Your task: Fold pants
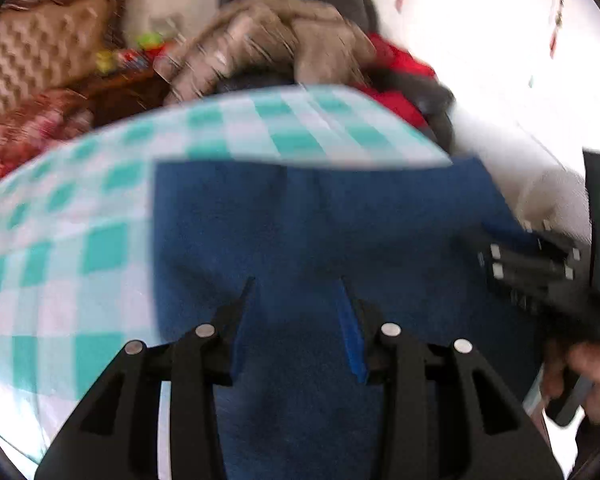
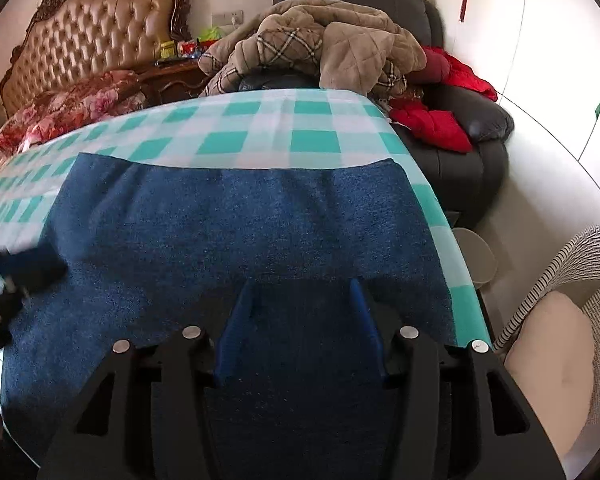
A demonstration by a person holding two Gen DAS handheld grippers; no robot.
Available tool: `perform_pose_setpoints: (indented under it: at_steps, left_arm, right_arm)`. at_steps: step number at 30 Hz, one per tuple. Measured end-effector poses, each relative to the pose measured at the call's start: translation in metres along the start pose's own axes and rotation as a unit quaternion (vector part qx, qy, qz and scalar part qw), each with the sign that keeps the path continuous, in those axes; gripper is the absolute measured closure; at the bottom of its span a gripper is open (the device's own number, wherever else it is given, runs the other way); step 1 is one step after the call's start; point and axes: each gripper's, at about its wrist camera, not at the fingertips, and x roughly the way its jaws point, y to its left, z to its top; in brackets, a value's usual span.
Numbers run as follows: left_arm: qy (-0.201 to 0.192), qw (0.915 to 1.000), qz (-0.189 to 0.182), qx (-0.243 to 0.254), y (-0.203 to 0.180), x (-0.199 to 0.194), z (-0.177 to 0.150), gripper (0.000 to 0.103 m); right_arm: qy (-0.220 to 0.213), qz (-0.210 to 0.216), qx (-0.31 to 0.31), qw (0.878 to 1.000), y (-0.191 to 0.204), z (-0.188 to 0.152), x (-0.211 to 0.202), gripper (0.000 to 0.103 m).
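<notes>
Pants (image 2: 236, 248), blue and fuzzy, lie flat as a folded block on the table (image 2: 260, 128), which wears a teal-and-white checked cloth. Their far edge runs straight across the cloth, and the right side reaches close to the table's right edge. We hold our right gripper (image 2: 300, 300) above the near part of the pants; its blue-padded fingers stand apart with nothing pinched between them, the fabric simply lying underneath. Our left gripper (image 1: 298, 292) likewise hovers over the pants with fingers parted and empty, though that view is blurred. From the left wrist camera we see the right gripper at the picture's right edge, held in a hand (image 1: 592, 376). Behind the table sits a dark armchair (image 2: 460, 152) holding a heap of beige quilted clothes (image 2: 320, 52) and a red garment (image 2: 436, 124). A bed (image 2: 80, 100) with a tufted headboard stands at the far left.
</notes>
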Motion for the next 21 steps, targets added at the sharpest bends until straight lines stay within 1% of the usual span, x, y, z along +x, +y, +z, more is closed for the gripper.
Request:
perform_pose_setpoints:
  at_steps: [1,2,4,5,7,8,9,10,11,14,16,18,19,21]
  left_arm:
    - [-0.005,0.9999,0.002,-0.012,0.003,-0.003,0.004,0.043]
    - [-0.005,0.9998,0.004,-0.021,0.004,-0.004,0.007,0.039]
    - [0.004,0.9997,-0.002,-0.023,0.008,-0.002,0.012,0.038]
    - [0.007,0.9997,0.001,-0.024,0.009,-0.001,0.014,0.037]
    - [0.009,0.9992,-0.001,-0.039,0.014,0.0,0.016,0.035]
    - [0.007,0.9991,0.005,-0.042,0.016,0.001,0.017,0.029]
    - [0.001,0.9988,0.02,-0.044,0.017,0.001,0.019,0.024]
    - [-0.008,0.9988,0.016,-0.046,0.017,-0.002,0.02,0.012]
    - [-0.013,0.9989,0.012,-0.043,0.019,0.0,0.022,0.008]
    - [-0.01,0.9995,0.017,-0.024,0.019,0.004,0.028,0.008]
    - [0.023,0.9992,0.027,-0.019,0.023,0.017,0.031,0.01]
    - [0.056,0.9978,0.023,-0.027,0.028,0.032,0.029,0.017]
    - [0.081,0.9958,0.029,-0.032,0.032,0.043,0.026,0.025]
    - [0.078,0.9959,0.025,-0.039,0.035,0.046,0.023,0.025]
  right_arm:
    - [0.001,-0.002,-0.001,1.0,0.001,0.0,0.0,0.053]
    - [0.0,-0.006,-0.003,1.0,0.002,-0.001,0.0,0.053]
    - [-0.004,-0.012,-0.006,1.0,0.004,-0.004,0.0,0.053]
    - [-0.006,-0.014,-0.007,1.0,0.005,-0.005,0.0,0.053]
    - [-0.01,-0.011,-0.004,1.0,0.004,-0.007,-0.002,0.053]
    - [-0.012,-0.01,-0.003,1.0,0.003,-0.008,-0.001,0.053]
    - [-0.014,-0.009,-0.003,1.0,0.003,-0.009,-0.001,0.053]
    - [-0.016,-0.011,-0.005,1.0,0.003,-0.01,-0.001,0.053]
    - [-0.017,-0.014,-0.008,1.0,0.004,-0.01,-0.001,0.053]
    - [-0.017,-0.017,-0.012,1.0,0.006,-0.01,-0.001,0.053]
    - [-0.014,-0.019,-0.012,1.0,0.006,-0.01,-0.001,0.053]
    - [-0.01,-0.022,-0.014,1.0,0.007,-0.008,-0.001,0.052]
    - [-0.009,-0.022,-0.013,1.0,0.007,-0.008,-0.001,0.052]
    - [-0.006,-0.024,-0.014,1.0,0.008,-0.007,-0.001,0.052]
